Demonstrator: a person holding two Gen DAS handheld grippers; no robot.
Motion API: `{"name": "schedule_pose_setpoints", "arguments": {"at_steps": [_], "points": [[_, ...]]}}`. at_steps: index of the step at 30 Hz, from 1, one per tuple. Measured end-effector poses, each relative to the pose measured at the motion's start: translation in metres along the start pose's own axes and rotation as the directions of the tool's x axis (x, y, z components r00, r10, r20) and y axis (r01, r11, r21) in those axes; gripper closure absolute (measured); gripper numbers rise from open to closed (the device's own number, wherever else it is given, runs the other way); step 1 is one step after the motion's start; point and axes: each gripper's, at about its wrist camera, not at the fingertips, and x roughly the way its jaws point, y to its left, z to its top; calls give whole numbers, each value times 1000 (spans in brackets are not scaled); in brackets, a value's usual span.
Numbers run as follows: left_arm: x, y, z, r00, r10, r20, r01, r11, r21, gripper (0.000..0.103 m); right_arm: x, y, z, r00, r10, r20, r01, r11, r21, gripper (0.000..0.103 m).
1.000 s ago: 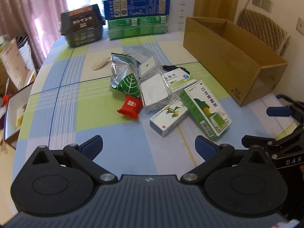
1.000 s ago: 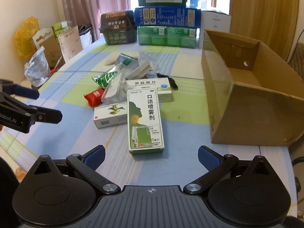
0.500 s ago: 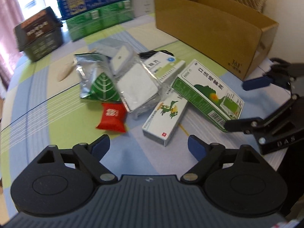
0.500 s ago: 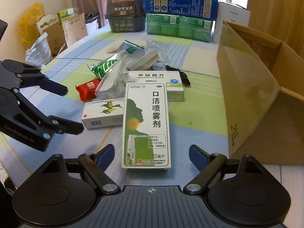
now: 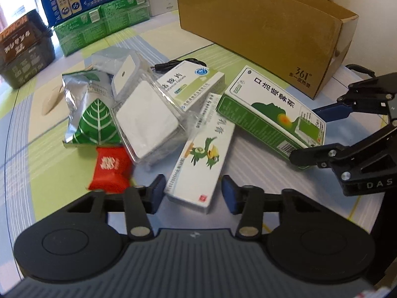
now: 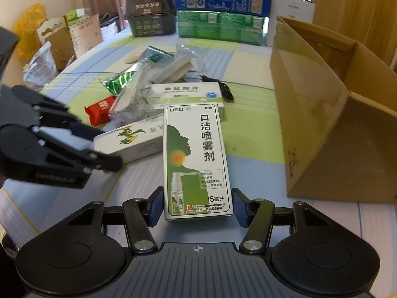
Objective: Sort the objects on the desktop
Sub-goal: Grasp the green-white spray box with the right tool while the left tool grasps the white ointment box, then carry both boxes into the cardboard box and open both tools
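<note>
Each claw is matte black: two round housings with recessed discs flank a ribbed grey centre plate, and linkage bars with silver rivets carry blue-padded fingers (image 5: pixel 229 193). The left claw (image 6: pixel 109 149), seen from the right wrist, bears side lettering, blurred, perhaps "GenRobot.AI". The right claw (image 5: pixel 305 134) shows "DAS" and small silver screws.

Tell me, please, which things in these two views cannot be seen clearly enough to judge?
- Inside of the cardboard box: its own walls hide the floor in both views.
- Contact of the right gripper with the green spray box: pads flank it, but touching cannot be told.
- White dragon box: far end lies under the clear plastic pack, left view.
- Black cable: the far end is hidden behind the pile.
</note>
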Motion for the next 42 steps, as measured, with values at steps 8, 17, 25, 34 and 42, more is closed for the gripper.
{"name": "schedule_pose_setpoints", "arguments": {"at_steps": [8, 17, 25, 34, 42], "points": [[-27, -27, -26, 993, 78, -88, -95, 972, -216, 74, -18, 1, -17, 999, -46, -8, 46, 997, 55, 50], [-41, -25, -22, 986, 161, 38, -154, 976, -154, 42, -18, -2, -19, 998, -53, 21, 52, 996, 77, 50], [-5, -16, 0, 993, 109, 54, -105, 992, -63, 41, -8, -9, -14, 999, -45, 29, 42, 995, 94, 50], [-15, -35, -20, 995, 92, -42, -99, 973, -207, 70, -16, -9, -18, 999, -25, 31, 21, 994, 111, 50], [-46, -55, -42, 988, 154, -11, -150, 946, -288, 55, -24, -6, -21, 998, -34, 60, 28, 996, 90, 50]]}}
